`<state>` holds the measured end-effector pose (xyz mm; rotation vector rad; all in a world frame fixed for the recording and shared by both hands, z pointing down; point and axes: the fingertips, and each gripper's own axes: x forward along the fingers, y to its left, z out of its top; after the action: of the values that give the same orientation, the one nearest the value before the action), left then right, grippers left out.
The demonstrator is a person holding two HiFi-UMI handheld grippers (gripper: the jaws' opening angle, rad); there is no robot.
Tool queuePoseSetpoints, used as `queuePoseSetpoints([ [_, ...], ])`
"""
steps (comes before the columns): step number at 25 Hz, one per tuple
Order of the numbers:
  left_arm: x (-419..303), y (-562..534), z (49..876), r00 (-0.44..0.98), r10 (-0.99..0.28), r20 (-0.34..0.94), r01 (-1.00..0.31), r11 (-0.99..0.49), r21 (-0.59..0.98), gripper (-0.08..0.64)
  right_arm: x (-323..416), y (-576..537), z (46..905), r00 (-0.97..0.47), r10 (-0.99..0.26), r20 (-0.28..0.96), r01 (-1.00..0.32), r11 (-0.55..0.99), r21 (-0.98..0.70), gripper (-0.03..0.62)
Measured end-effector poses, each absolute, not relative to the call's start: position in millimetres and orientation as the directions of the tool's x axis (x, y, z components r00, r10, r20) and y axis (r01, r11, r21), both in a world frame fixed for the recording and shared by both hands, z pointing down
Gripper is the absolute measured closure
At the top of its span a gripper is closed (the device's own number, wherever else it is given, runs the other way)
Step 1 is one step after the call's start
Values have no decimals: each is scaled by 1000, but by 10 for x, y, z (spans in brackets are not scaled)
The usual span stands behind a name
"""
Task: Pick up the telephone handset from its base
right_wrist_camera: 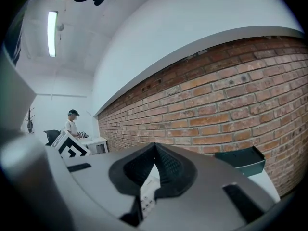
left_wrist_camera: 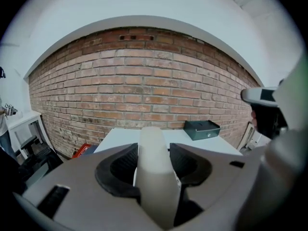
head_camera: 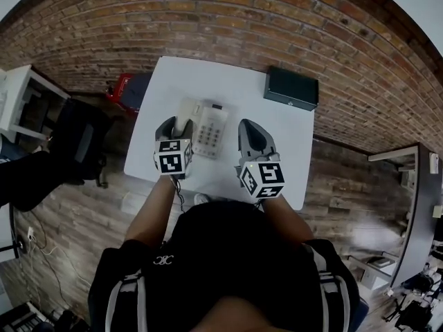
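Note:
A cream telephone base [head_camera: 211, 131] with a keypad sits on the white table [head_camera: 228, 81]. Its cream handset [head_camera: 188, 109] lies along the base's left side. My left gripper [head_camera: 176, 122] is shut on the handset [left_wrist_camera: 154, 177], which fills the gap between the jaws of the left gripper [left_wrist_camera: 154, 146]. I cannot tell whether the handset is off its cradle. To the right of the base, my right gripper [head_camera: 250, 126] is shut with nothing in it. In the right gripper view, part of the keypad [right_wrist_camera: 149, 189] shows under the right gripper [right_wrist_camera: 155, 146].
A dark box [head_camera: 291, 88] stands at the table's far right corner, against the brick wall. A red object [head_camera: 121, 87] and a black chair [head_camera: 79, 140] are on the floor to the left. A person [right_wrist_camera: 72, 124] stands far off by a white desk.

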<state>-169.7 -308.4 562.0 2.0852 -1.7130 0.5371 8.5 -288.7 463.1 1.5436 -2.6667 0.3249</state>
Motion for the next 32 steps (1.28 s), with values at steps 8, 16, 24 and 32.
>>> queuePoseSetpoints([
  [8, -1614, -2902, 4828, 177, -913, 367, -984, -173, 45, 355, -106, -2945, 4422, -564, -822, 75, -821, 549, -159, 595],
  [16, -1534, -2632, 4377, 176, -948, 264, -984, -171, 41, 356, -154, -2970, 4234, -545, -838, 15, -830, 538, -145, 595],
  [24, -1536, -2514, 4247, 146, -965, 216, -989, -137, 55, 356, -160, -2935, 4138, -559, -829, -8, -820, 554, -146, 595],
  [32, -1496, -2487, 4224, 169, -961, 218, -986, -162, 48, 356, -242, -2854, 4163, -598, -802, 5, -794, 591, -147, 595],
])
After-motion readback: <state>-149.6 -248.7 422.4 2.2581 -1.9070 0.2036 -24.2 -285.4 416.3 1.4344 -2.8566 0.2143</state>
